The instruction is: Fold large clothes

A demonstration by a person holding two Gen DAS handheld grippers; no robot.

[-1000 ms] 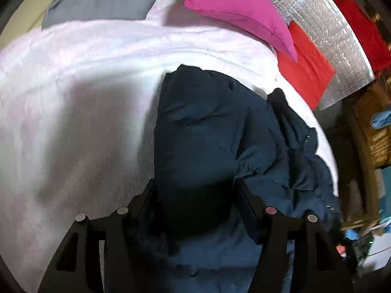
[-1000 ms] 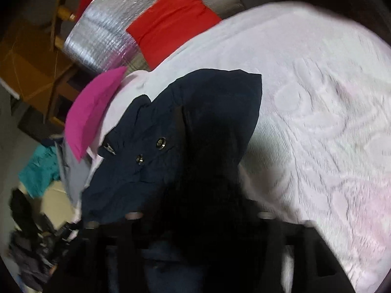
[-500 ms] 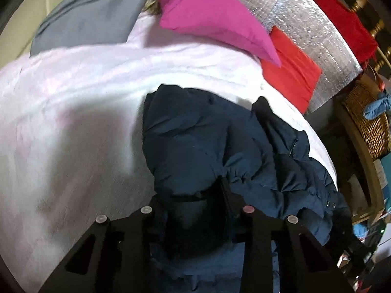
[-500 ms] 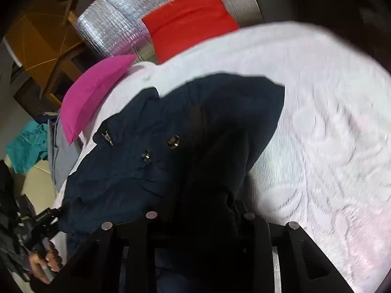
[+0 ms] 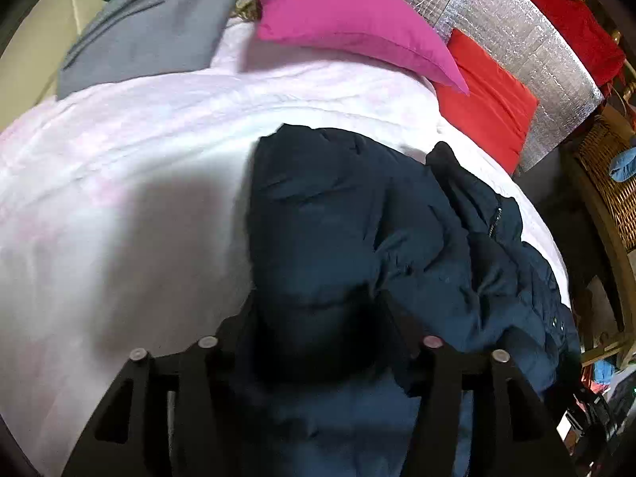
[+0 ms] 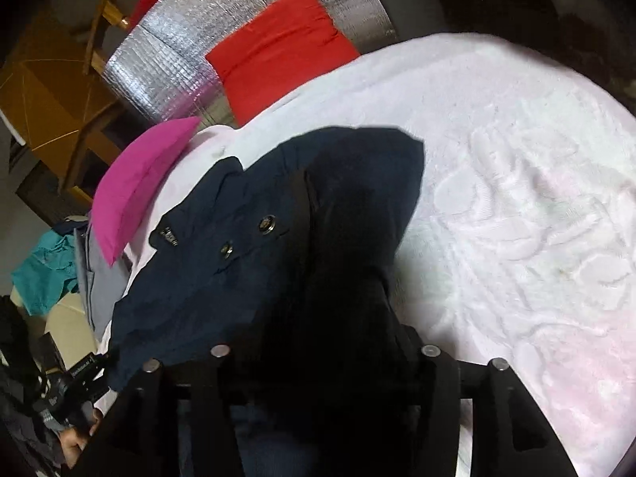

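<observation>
Both grippers, left gripper (image 5: 314, 314) and right gripper (image 6: 318, 342), grasp the puffy navy-blue jacket (image 5: 357, 238), heaped mid-frame on the white textured bedspread (image 5: 119, 206). Best to lift evenly, keeping the held edges level and taut.

Home bedroom. Bed w/ white textured bedspread (image 6: 516, 206) fills frame centre. Magenta pillow (image 5: 349, 20) + red cushion (image 5: 489, 107) at top, vs silver foil-quilted panel (image 5: 516, 39). Wicker basket (image 5: 608, 175) right edge. Wooden furniture (image 6: 51, 91) upper left, right-wrist view. Teal clothes (image 6: 43, 270) left edge.
</observation>
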